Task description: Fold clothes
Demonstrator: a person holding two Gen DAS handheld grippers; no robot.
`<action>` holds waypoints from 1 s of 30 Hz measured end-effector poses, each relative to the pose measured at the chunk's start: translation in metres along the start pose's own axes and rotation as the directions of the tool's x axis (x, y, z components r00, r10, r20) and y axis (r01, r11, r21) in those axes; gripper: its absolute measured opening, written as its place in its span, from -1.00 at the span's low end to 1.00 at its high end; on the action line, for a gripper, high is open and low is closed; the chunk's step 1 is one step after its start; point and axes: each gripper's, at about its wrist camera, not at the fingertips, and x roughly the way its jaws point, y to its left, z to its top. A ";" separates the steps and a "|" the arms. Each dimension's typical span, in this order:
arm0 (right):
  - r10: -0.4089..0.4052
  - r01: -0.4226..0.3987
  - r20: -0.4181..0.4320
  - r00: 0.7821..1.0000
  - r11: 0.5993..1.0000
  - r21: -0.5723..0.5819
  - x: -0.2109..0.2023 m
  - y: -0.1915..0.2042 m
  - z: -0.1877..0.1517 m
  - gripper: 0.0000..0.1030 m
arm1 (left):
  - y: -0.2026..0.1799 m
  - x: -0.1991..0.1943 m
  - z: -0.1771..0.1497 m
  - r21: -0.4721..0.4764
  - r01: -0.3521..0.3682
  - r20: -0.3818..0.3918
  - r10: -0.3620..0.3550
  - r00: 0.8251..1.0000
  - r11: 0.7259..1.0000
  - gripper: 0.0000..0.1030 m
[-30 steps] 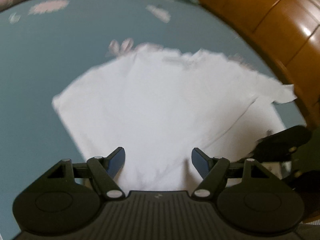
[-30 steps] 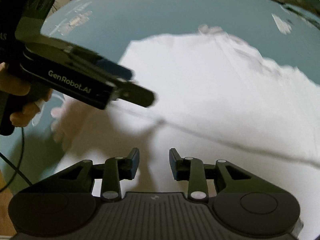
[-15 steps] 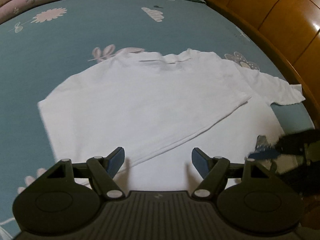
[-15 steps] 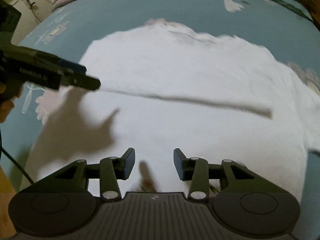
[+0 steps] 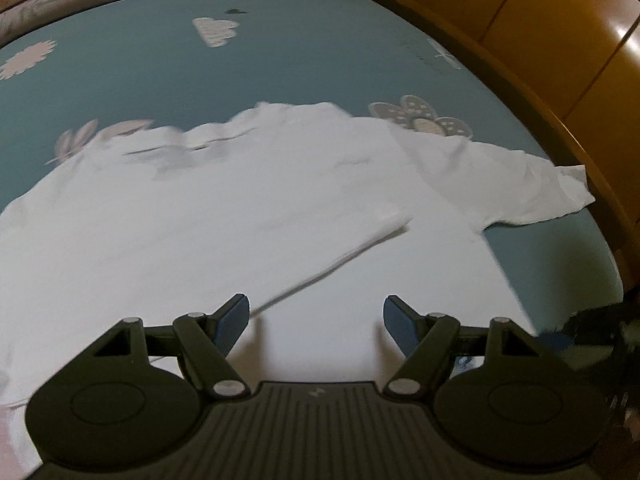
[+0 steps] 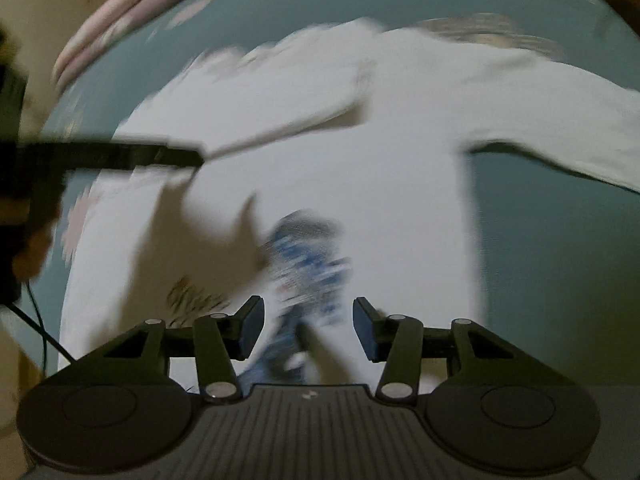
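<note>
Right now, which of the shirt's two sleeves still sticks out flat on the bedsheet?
The sleeve nearest the wooden bed frame lies spread out; the other side of the white T-shirt is already folded over the body.

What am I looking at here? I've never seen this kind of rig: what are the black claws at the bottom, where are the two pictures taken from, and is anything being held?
No robot here: a person holds a two-finger gripper in each hand, and each gripper carries a wide-angle camera that looks along its fingers. So the black claws at the bottom are the tool's own fingers.

One picture is from the left gripper, the other from the right gripper. The right view is blurred.

Both look down on a white T-shirt spread on a teal flowered bedsheet, with one side folded over and one sleeve still out. A wooden bed frame runs along the edge.

Nothing is held: the left jaws stand open and empty, and the right jaws are opening with nothing between them, above a blue print on the shirt.
</note>
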 end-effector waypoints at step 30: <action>-0.283 -0.307 0.497 0.820 0.516 0.800 -0.083 -0.332 -0.031 0.34 | -0.134 0.102 0.073 0.014 0.104 -0.061 -0.103 0.993 0.994 0.44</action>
